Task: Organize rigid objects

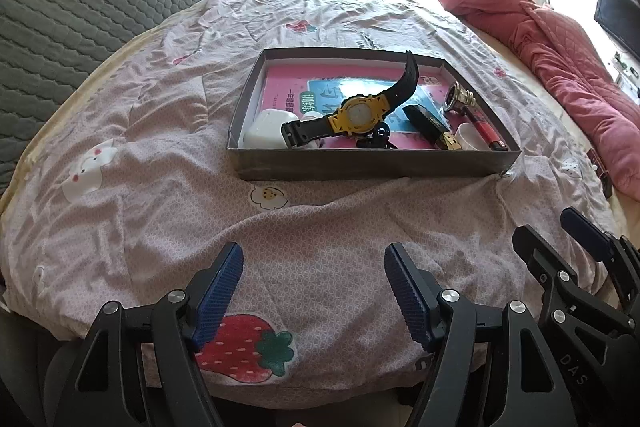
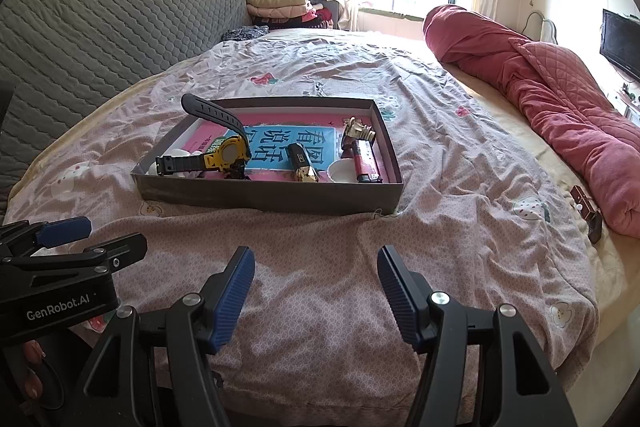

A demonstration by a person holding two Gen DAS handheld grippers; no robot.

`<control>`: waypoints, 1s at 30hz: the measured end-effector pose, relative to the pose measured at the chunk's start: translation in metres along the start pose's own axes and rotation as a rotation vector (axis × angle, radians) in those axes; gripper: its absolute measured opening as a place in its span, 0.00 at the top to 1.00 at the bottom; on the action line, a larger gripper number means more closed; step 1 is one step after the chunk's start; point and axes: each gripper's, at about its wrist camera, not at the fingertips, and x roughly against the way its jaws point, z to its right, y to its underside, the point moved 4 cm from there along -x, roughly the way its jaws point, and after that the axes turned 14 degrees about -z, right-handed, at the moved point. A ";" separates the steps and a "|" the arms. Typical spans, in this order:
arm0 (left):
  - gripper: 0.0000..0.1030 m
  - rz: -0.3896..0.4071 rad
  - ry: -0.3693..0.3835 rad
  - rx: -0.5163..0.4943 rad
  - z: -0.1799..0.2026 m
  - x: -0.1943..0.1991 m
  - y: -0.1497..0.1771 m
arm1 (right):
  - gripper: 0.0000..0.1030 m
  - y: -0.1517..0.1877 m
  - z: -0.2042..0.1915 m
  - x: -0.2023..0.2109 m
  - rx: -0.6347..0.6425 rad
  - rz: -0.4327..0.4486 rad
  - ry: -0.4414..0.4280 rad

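A: On the bed, over the wrinkled pink patterned bedsheet, both tools hover short of the shallow grey cardboard tray. The left hand-held gripper has its blue ribbed pads spread wide with nothing between them.

B: And the right hand-held gripper matches it: jaws gaping, empty, just beside its partner at the near edge of the bed.

A: So where's the action? Everything rigid looks to be inside that tray. The yellow-and-black plastic wristwatch lies at the front left, one strap arching up over the rim, partly on top of a white rounded earbud case.

B: To the right, a black rectangular lighter with a gold end, a small white round cap, a red lighter and a brass-coloured metal piece at the back.

A: My read: this is either a pause between picks or near the finish. I see nothing loose on the sheet near the tools.

B: If anything's next, that perched watch wants straightening. It calls for a forward reach and a pinch across the case, mind the strap.
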 end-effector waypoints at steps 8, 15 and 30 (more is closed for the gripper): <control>0.28 -0.007 -0.002 -0.005 0.001 -0.001 0.000 | 0.39 0.000 -0.001 0.000 0.004 0.004 0.006; 0.28 -0.007 -0.005 -0.009 0.003 -0.003 0.001 | 0.39 0.000 0.000 -0.001 0.009 0.003 0.010; 0.28 -0.007 -0.017 -0.013 0.003 -0.005 0.001 | 0.39 0.000 0.002 -0.003 0.003 0.005 0.003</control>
